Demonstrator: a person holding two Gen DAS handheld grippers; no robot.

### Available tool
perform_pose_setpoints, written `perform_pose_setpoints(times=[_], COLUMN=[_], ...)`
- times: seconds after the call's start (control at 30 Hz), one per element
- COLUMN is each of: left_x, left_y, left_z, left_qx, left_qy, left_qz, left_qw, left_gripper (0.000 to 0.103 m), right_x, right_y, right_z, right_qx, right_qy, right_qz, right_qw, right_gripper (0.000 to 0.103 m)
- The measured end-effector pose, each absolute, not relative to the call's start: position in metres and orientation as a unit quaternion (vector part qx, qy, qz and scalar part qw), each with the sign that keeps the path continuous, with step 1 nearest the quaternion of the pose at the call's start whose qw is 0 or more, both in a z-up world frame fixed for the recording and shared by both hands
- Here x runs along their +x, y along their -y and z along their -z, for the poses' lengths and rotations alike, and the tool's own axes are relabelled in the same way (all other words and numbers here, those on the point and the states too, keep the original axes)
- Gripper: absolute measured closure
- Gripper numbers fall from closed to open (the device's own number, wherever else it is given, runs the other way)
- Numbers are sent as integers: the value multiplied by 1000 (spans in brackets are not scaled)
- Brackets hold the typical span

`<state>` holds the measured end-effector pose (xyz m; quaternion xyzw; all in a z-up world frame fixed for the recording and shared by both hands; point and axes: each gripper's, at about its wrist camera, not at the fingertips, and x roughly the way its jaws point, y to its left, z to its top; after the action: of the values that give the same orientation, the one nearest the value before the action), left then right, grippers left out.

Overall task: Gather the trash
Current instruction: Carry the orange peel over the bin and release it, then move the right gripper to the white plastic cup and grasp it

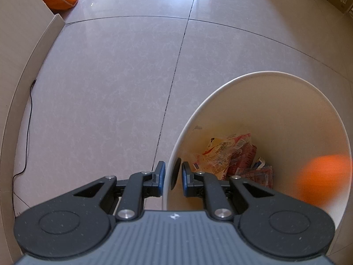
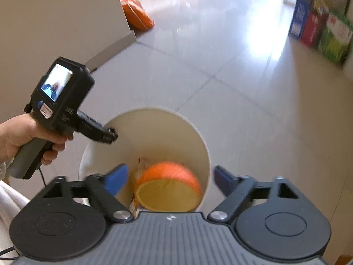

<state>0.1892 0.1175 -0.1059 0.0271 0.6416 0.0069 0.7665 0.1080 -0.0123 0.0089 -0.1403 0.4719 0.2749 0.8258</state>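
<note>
Looking straight down the right gripper [image 2: 171, 180], the orange bowl [image 2: 168, 186] sits inside the white trash bin [image 2: 205, 145], below and between the jaws, which are spread wide with nothing touching them. It's tipped so its yellow inside faces the near side, and it's blurry, so probably falling. The left gripper [image 1: 173, 174] is clamped on the bin's rim at its left side, one finger inside, one outside. Snack wrappers [image 1: 229, 154] lie at the bottom. I'd guess the right hand goes for more trash.
</note>
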Motion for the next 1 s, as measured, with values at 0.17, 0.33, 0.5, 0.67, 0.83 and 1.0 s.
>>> perform_pose_setpoints(times=[0.17,0.33,0.5,0.67,0.83,1.0], left_x=[189,190,190,191,191,191], left_y=[-118,-118,-120,-120,-120,-119], left_z=[106,105,105,106,106,106], left_qx=[26,26,24,23,21,24], left_qy=[-641,-642,-642,-643,-643,-644], left_qz=[-6,-6,-7,-7,-8,-7], left_qw=[767,767,766,766,765,765], left_gripper=[90,90,90,90,90,89], right_x=[110,118,119,119,119,116], right_y=[31,65,110,165,223,266], right_z=[-20,-8,18,65,134,196], right_qx=[-146,-124,-105,-77,-36,-22], right_qy=[-453,-463,-478,-519,-586,-637], right_qz=[-261,-218,-167,-116,-45,2], right_qw=[840,850,856,844,808,770], right_gripper=[4,4,4,6,11,16])
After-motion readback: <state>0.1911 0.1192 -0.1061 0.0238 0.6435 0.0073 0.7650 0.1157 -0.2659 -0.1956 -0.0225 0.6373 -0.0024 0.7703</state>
